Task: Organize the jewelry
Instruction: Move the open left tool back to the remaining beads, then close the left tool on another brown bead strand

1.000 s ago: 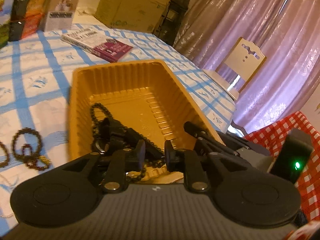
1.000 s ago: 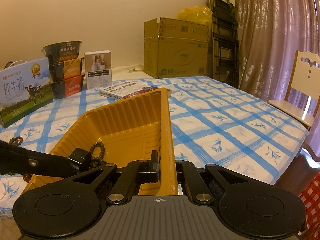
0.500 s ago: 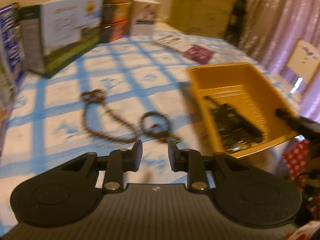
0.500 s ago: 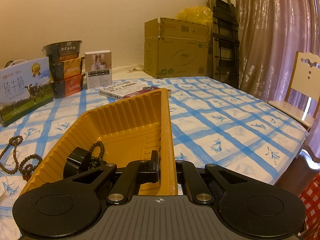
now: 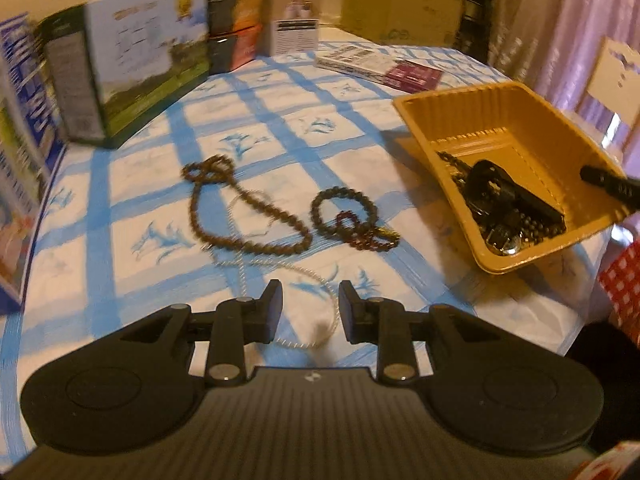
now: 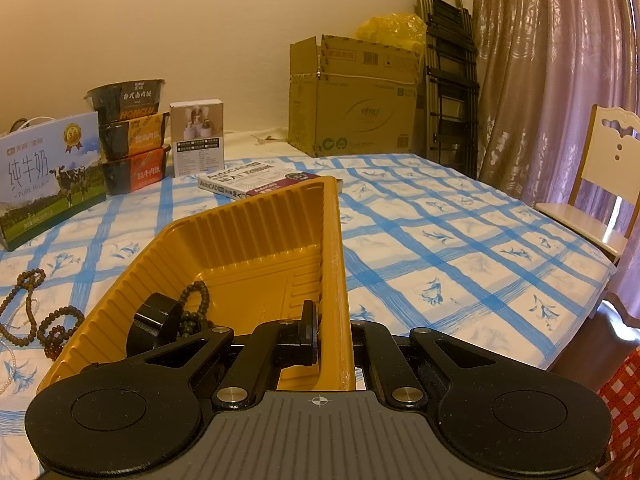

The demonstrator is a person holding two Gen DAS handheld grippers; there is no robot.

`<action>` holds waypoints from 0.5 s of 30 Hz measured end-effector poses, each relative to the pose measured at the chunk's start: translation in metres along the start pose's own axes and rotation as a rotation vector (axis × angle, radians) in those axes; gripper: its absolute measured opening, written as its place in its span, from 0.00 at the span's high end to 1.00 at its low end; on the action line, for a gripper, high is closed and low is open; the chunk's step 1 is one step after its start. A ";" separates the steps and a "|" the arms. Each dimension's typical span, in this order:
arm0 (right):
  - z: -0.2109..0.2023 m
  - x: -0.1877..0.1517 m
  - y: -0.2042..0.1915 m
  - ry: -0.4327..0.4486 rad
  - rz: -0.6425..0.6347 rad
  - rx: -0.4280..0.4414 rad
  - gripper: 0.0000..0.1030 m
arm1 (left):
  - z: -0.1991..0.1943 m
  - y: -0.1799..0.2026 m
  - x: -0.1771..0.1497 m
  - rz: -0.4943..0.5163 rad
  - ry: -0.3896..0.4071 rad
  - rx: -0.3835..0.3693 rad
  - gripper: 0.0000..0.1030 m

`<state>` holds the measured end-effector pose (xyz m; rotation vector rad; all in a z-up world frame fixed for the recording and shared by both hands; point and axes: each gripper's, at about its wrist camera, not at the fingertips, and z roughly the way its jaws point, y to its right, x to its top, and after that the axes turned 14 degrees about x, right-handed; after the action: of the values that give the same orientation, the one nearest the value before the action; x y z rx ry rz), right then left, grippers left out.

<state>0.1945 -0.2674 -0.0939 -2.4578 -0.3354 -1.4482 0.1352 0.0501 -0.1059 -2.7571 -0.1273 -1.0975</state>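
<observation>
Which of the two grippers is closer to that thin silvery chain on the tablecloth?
Left. The left gripper hangs open right over the silver chain. The right gripper is off to the side, clamped on the yellow tray wall.

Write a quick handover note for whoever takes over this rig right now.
Right gripper: shut on the yellow tray wall. Left gripper: jaws just opening, nothing between them, above the thin pale chain. In the tray: black bead strand and other dark pieces. Still on the tablecloth: long brown bead strand, brown bead bracelet, dark red bracelet, the chain.
</observation>
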 end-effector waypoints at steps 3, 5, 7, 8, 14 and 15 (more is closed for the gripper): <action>0.000 0.000 0.000 0.000 0.000 0.000 0.96 | 0.009 0.014 0.007 0.082 0.038 0.000 0.74; 0.000 0.000 0.000 0.000 -0.001 -0.001 0.96 | 0.017 0.021 0.013 0.125 0.059 -0.014 0.74; 0.000 0.000 0.000 0.000 0.000 0.000 0.96 | 0.026 0.029 0.020 0.171 0.072 -0.030 0.74; 0.000 0.000 0.000 0.000 0.000 0.000 0.96 | 0.031 0.034 0.023 0.195 0.082 -0.032 0.74; 0.000 -0.001 0.001 -0.001 0.000 0.001 0.96 | 0.057 0.051 0.035 0.310 0.093 -0.052 0.74; 0.000 -0.001 0.000 0.000 -0.001 0.000 0.96 | 0.060 0.052 0.036 0.312 0.089 -0.060 0.74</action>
<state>0.1945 -0.2678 -0.0945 -2.4584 -0.3364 -1.4482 0.2093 0.0110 -0.1304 -2.6514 0.3400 -1.1482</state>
